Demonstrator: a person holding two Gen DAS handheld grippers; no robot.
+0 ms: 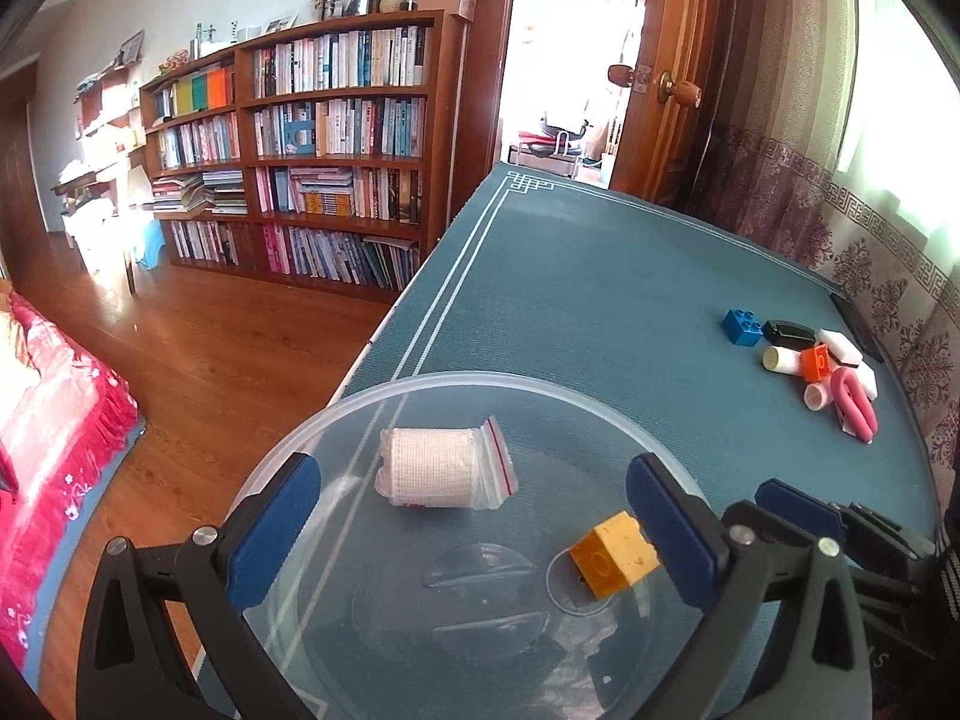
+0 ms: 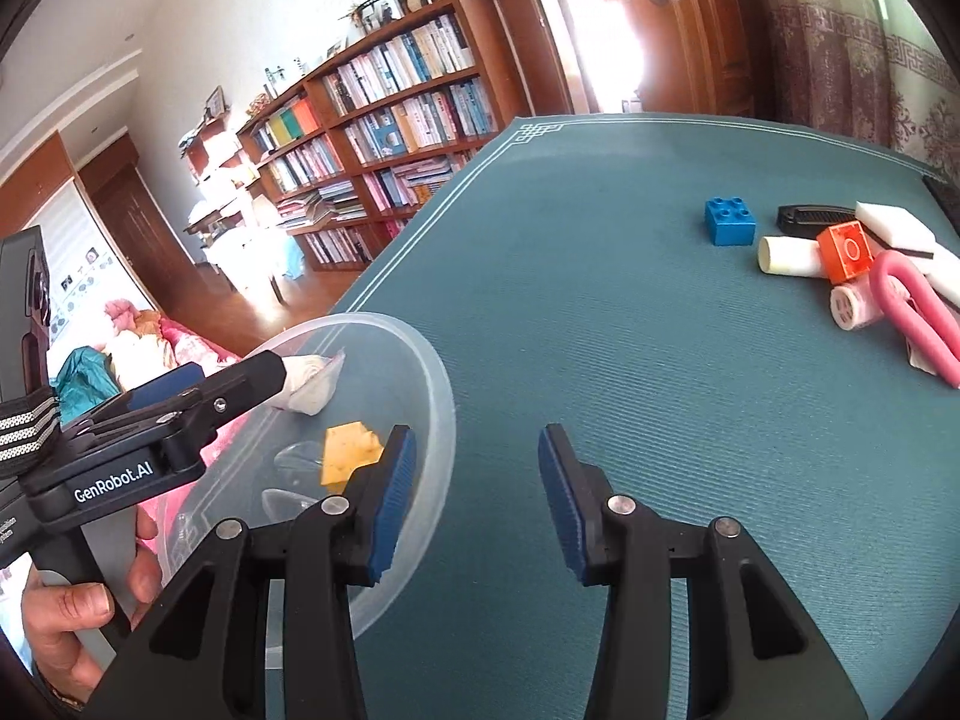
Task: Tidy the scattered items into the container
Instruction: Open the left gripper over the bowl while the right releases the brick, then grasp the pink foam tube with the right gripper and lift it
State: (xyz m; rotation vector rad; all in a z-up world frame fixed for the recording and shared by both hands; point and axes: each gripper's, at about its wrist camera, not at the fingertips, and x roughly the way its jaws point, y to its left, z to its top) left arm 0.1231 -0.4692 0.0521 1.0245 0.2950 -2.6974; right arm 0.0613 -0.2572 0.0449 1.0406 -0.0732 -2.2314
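A clear plastic bowl (image 1: 450, 381) stands on the blue-green table mat near its left edge. Inside lie a bagged white bandage roll (image 1: 441, 468) and a yellow brick (image 1: 615, 552). My left gripper (image 1: 474, 531) hangs open over the bowl, holding nothing. My right gripper (image 2: 477, 480) is open and empty too, its left finger over the bowl's rim (image 2: 441, 384), its right finger over the mat. At the far right lies a pile: blue brick (image 2: 729, 221), black clip (image 2: 810, 217), orange brick (image 2: 847, 252), white cylinder (image 2: 786, 256), pink loop (image 2: 918, 312), white roller (image 2: 849, 306), white sponges (image 2: 894, 225).
The table's left edge (image 1: 384, 324) drops to a wooden floor with a bookcase (image 1: 336, 150) behind. A patterned curtain (image 1: 870, 264) runs along the right side. A dark flat object (image 1: 858, 324) lies by the pile. A hand (image 2: 78, 612) holds the left gripper's handle.
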